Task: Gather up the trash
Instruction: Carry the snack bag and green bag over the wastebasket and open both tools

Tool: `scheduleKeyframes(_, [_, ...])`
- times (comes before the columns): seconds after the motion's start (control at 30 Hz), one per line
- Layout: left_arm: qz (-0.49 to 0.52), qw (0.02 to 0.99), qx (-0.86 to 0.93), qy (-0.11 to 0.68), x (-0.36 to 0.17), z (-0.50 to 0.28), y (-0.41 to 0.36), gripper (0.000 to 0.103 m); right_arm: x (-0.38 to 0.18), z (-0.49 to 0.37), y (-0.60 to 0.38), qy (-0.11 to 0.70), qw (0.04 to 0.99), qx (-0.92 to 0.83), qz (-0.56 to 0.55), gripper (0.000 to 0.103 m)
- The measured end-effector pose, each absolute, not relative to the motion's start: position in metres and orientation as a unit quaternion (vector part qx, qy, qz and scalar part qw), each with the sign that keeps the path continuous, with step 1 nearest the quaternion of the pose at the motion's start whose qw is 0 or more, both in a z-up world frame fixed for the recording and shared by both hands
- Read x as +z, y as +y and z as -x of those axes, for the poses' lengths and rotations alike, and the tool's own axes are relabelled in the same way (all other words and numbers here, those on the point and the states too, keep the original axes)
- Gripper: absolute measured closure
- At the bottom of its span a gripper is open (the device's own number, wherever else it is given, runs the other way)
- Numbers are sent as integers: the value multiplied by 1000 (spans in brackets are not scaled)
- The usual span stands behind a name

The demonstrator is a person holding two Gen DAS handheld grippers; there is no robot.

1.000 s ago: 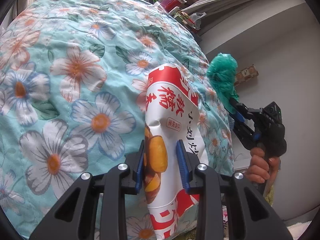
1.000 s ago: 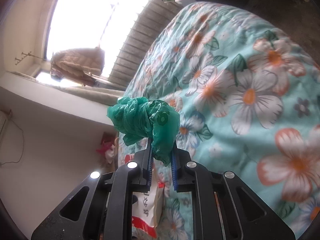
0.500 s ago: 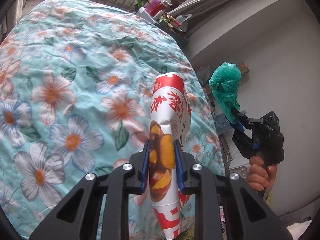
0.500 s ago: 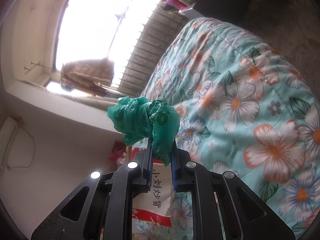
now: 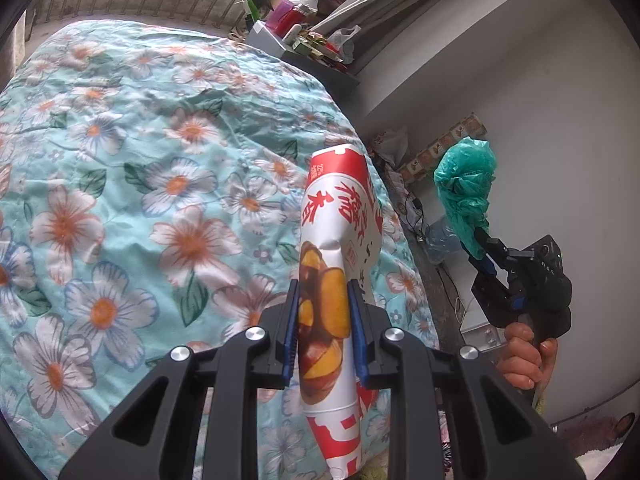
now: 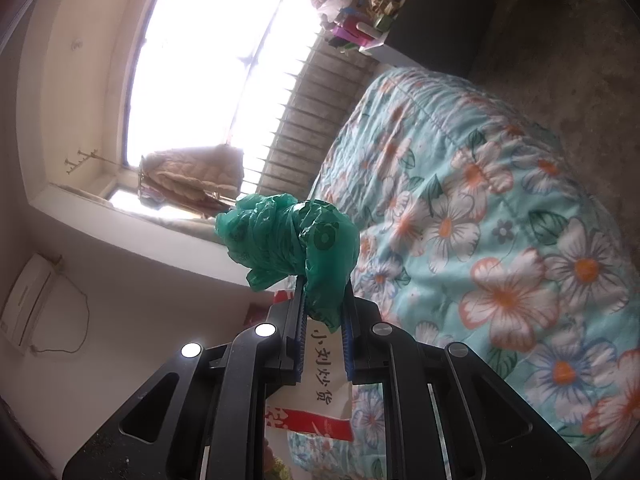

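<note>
My left gripper (image 5: 323, 312) is shut on a red and white snack bag (image 5: 338, 248) with chestnut pictures, held upright above the bed. My right gripper (image 6: 323, 312) is shut on a crumpled green plastic bag (image 6: 288, 240). In the left wrist view the right gripper (image 5: 490, 256) shows at the right, held by a hand, with the green bag (image 5: 464, 184) sticking up from its fingers. In the right wrist view the snack bag (image 6: 320, 384) shows just behind and below the fingers.
A bed with a turquoise floral quilt (image 5: 140, 200) fills the left. A cluttered dark table (image 5: 304, 48) stands at the window end. Boxes and bags (image 5: 424, 160) lie on the floor along the grey wall (image 5: 520, 80). A window (image 6: 224, 60) is bright.
Both grippers have lifted away from the quilt with their loads, so more of the bed and room shows. The left jaws have closed tighter on the snack bag.
</note>
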State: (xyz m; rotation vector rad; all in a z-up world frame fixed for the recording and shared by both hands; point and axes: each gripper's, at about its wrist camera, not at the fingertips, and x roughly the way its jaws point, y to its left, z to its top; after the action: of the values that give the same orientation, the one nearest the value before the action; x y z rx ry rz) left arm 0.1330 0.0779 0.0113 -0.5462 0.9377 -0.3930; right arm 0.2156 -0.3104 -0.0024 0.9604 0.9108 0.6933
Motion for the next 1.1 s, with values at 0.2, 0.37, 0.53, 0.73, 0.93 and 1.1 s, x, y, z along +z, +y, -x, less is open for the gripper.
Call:
scheduleKeyframes(0.2, [236, 842, -205, 439, 22, -146, 51, 81, -3, -204, -338, 399, 740, 307, -447, 90])
scheduleKeyframes(0.37, [217, 841, -223, 443, 26, -161, 24, 81, -1, -197, -366, 387, 744, 292, -460, 90])
scheduleKeyframes(0.53, [202, 837, -243, 447, 27, -180, -6, 81, -1, -192, -396, 374, 748, 277, -474, 90])
scheduleKeyframes(0.73, [174, 835, -271, 446, 33, -201, -44, 81, 0, -185, -429, 353, 754, 257, -491, 90])
scheduleKeyframes(0.93, [141, 835, -298, 440, 42, -219, -90, 81, -1, -174, -466, 330, 763, 235, -504, 90])
scheduleKeyframes(1.1, [109, 827, -328, 443, 46, -236, -142, 81, -2, -161, -497, 310, 770, 206, -518, 90])
